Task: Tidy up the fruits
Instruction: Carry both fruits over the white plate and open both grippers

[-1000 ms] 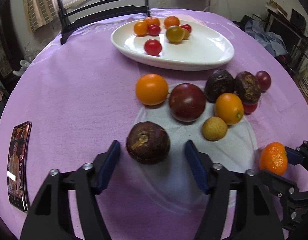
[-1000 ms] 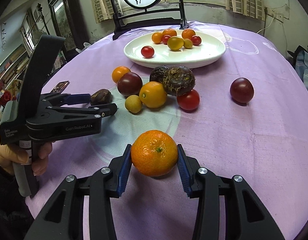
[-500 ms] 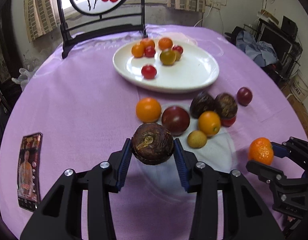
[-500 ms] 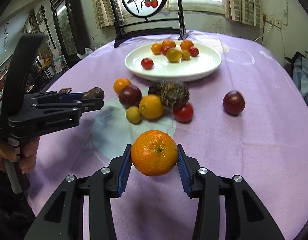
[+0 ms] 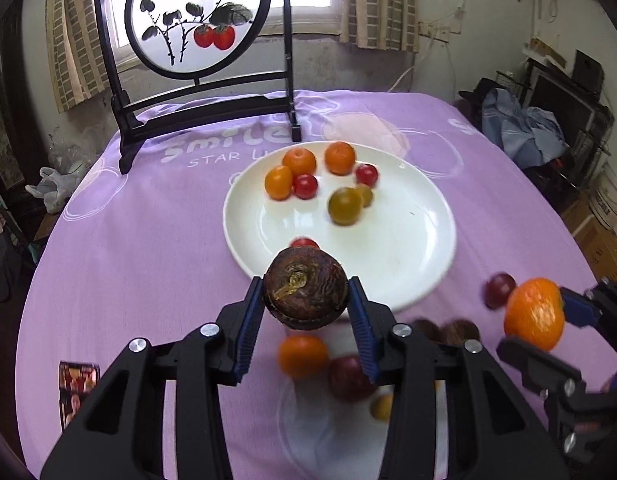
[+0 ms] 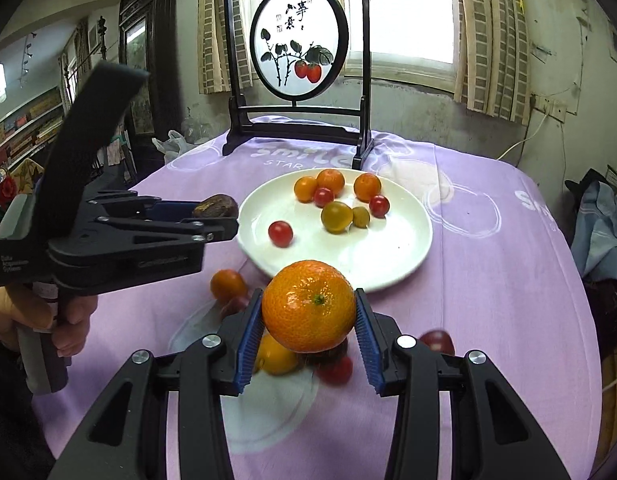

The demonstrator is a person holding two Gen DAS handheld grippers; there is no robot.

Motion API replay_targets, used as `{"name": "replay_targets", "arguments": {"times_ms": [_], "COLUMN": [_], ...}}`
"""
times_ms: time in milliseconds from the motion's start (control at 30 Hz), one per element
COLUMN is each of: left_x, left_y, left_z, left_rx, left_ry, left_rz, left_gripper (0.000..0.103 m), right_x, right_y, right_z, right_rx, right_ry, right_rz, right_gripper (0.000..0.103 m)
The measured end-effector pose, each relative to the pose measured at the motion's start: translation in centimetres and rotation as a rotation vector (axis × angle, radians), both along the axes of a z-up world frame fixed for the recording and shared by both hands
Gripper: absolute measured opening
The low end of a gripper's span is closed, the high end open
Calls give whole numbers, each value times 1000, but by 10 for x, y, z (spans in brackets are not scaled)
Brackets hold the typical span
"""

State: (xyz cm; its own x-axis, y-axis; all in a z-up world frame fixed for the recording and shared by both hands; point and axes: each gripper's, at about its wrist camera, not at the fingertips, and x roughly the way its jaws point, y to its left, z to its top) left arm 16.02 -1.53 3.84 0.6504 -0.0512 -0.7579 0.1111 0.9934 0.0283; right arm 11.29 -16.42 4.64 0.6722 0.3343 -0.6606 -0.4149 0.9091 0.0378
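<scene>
- My left gripper (image 5: 306, 312) holds a dark, wrinkled brown fruit (image 5: 304, 288), its blue fingers (image 5: 248, 328) pressed against both sides, lifted above the purple tabletop (image 5: 140, 248) near the front rim of the white plate (image 5: 408, 248).
- My right gripper (image 6: 308, 330) is closed the same way around an orange mandarin (image 6: 308, 306), also raised, just short of the plate's near edge.
- The plate carries small orange, red and yellow-green fruits, crowded toward its far side; one red tomato (image 6: 280, 233) sits alone nearer the left.
- More loose fruit lies on the tabletop below both grippers, blurred.
- To do this well, I judge I should carry each fruit over the bare near half of the plate, lower until it almost touches, then open slowly so it does not roll.
- I should keep my two grippers apart, releasing one fruit at a time.
</scene>
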Motion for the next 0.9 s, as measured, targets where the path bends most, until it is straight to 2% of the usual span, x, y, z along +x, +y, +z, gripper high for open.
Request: {"name": "replay_targets", "arguments": {"times_ms": [267,467,633,700,733,900], "left_x": [69,92,101,101,99,78], "left_y": [11,18,14,13,13,13], "left_z": [-29,-45,-52,-50,-47,-33], "left_rx": [6,2,2,3,-7,-11], "left_ry": [76,106,108,108,99,69], "left_rz": [92,119,118,125,126,111], "left_gripper": [41,41,43,65,69,76], "right_x": [58,83,90,88,86,67], "right_y": [24,36,38,35,33,14], "right_z": [-26,-48,-56,-54,-52,-40], "right_rx": [-76,-101,-102,-95,-86,-59], "right_ry": [61,114,137,126,119,95], "right_rz": [-15,-25,-33,-47,-49,-63], "right_gripper": [44,44,45,51,54,55]}}
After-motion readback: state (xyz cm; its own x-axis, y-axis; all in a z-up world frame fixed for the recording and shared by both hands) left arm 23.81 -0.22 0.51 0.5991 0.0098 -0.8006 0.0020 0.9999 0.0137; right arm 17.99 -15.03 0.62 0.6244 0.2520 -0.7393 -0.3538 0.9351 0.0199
